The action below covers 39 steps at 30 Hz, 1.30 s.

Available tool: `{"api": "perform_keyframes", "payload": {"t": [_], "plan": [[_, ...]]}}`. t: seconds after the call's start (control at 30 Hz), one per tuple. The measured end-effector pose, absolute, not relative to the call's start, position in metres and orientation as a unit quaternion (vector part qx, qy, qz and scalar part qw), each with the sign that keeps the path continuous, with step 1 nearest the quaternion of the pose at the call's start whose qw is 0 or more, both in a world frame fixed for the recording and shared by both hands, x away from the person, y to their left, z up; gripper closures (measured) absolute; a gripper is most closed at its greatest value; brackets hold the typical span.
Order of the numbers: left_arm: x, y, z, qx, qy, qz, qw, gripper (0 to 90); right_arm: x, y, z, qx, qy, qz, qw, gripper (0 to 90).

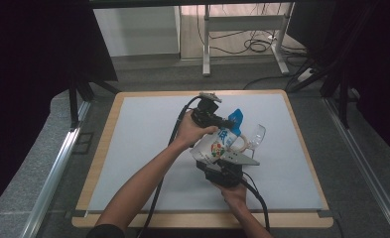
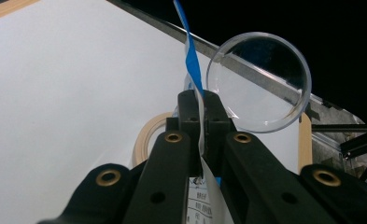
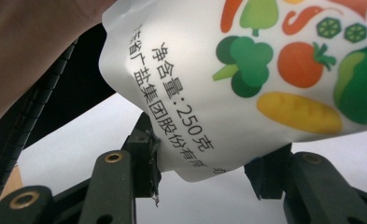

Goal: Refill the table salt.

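The pouch (image 1: 216, 145) hangs above mid-table, tilted, between 2 grippers. The left gripper (image 2: 201, 109) is clamped on its blue top edge; the right gripper (image 3: 202, 170) grips its bottom corner. A glass (image 1: 256, 136) lies just beside, with tape (image 2: 146, 137) near it.

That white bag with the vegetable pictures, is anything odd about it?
The bag is held off the table between both grippers, lying sideways, its blue top edge beside a clear glass. No spill or tear shows.
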State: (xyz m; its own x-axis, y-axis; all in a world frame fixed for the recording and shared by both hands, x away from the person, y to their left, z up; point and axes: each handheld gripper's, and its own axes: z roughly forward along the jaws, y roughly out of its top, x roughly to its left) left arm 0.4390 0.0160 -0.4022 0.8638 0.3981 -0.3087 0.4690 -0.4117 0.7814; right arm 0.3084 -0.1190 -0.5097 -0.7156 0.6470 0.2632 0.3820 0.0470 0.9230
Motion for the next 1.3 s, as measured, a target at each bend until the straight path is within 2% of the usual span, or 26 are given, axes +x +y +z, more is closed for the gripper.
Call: {"api": "perform_keyframes", "payload": {"t": [0.9, 1.3], "plan": [[0.446, 0.009, -0.404, 0.842, 0.258, -0.045, 0.472, 89.6, 0.307, -0.121, -0.501, 0.370, 0.702, 0.601, 0.099, 53.6], [0.448, 0.006, -0.404, 0.845, 0.259, -0.043, 0.467, 89.6, 0.305, -0.115, -0.500, 0.391, 0.687, 0.602, 0.111, 53.8]]}}
